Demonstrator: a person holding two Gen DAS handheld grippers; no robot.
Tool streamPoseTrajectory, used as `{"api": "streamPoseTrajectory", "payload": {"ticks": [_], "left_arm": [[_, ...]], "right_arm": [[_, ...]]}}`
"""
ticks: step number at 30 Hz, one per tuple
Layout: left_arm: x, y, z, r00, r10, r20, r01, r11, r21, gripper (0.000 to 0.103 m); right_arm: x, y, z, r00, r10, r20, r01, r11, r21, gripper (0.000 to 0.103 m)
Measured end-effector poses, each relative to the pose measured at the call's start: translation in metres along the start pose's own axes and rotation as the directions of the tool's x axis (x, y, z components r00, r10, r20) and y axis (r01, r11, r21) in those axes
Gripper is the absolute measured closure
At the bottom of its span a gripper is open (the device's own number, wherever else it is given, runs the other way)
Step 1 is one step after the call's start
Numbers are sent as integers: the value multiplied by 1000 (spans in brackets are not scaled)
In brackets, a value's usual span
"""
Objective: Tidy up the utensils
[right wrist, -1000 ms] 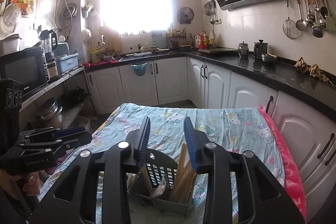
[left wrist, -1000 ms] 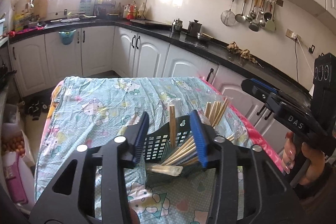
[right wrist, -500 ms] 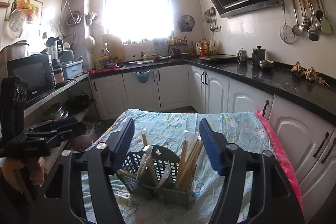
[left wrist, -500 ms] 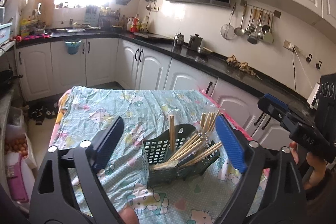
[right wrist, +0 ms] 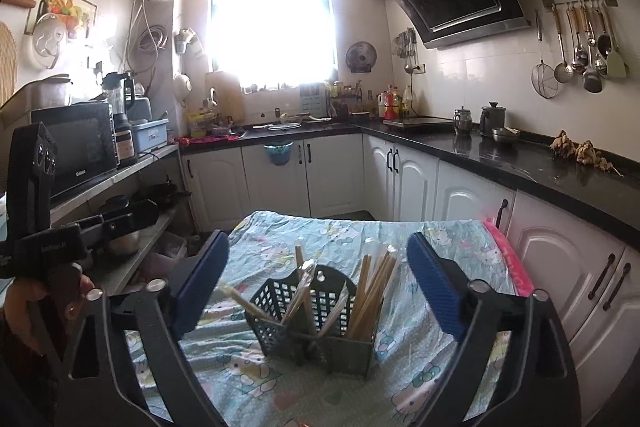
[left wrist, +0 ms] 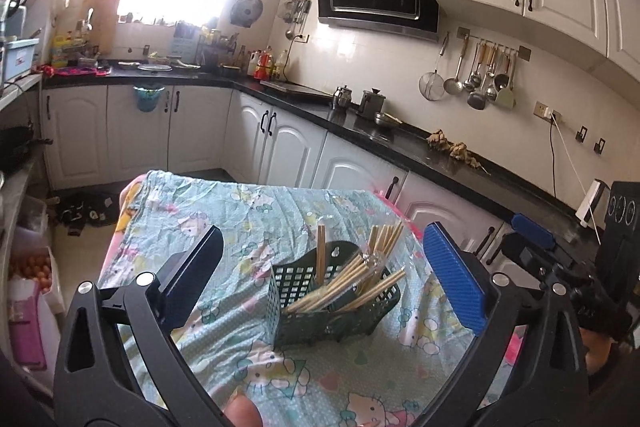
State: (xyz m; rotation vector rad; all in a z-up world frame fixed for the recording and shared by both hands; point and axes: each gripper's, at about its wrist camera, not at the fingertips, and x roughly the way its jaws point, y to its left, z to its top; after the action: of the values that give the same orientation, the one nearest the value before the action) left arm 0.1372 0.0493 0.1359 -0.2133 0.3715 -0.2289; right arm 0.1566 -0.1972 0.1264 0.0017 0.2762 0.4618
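Note:
A dark green mesh utensil basket (left wrist: 304,311) (right wrist: 280,299) stands on a table with a Hello Kitty cloth (left wrist: 248,223) (right wrist: 440,379). It holds several wooden chopsticks (left wrist: 340,287) (right wrist: 370,295), some in clear wrappers. My left gripper (left wrist: 324,275) is open and empty, held above and before the basket. My right gripper (right wrist: 316,287) is open and empty, also held back from the basket. The right gripper shows at the right edge of the left wrist view (left wrist: 532,231), and the left gripper at the left edge of the right wrist view (right wrist: 120,215).
White kitchen cabinets with a black countertop (left wrist: 400,143) run behind and to the right of the table. A shelf with a microwave (right wrist: 76,147) stands to the left. A pink edge (right wrist: 508,259) marks the table's right side.
Both grippers opened wide and pulled up and back from the basket, which now stands free with the chopsticks in it.

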Motion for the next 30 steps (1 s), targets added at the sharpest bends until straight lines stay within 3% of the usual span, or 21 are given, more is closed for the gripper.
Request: {"api": "streamPoseTrajectory", "payload": {"ticks": [10, 15, 24, 30], "left_arm": [[-13, 0, -36, 999, 21, -38, -21, 1000, -9, 11], [-11, 0, -63, 995, 28, -92, -30, 999, -15, 11], [-5, 10, -109, 983, 117, -145, -118, 993, -1, 11], [-2, 16, -135, 974, 139, -176, -144, 990, -11, 11]], "right_arm": [[-12, 8, -34, 999, -1, -45, 2, 1000, 30, 7], [-11, 15, -60, 995, -5, -97, 8, 1000, 25, 7], [-9, 14, -103, 985, -51, -162, 55, 998, 23, 7], [-7, 7, -129, 982, -82, -171, 88, 996, 28, 7]]}}
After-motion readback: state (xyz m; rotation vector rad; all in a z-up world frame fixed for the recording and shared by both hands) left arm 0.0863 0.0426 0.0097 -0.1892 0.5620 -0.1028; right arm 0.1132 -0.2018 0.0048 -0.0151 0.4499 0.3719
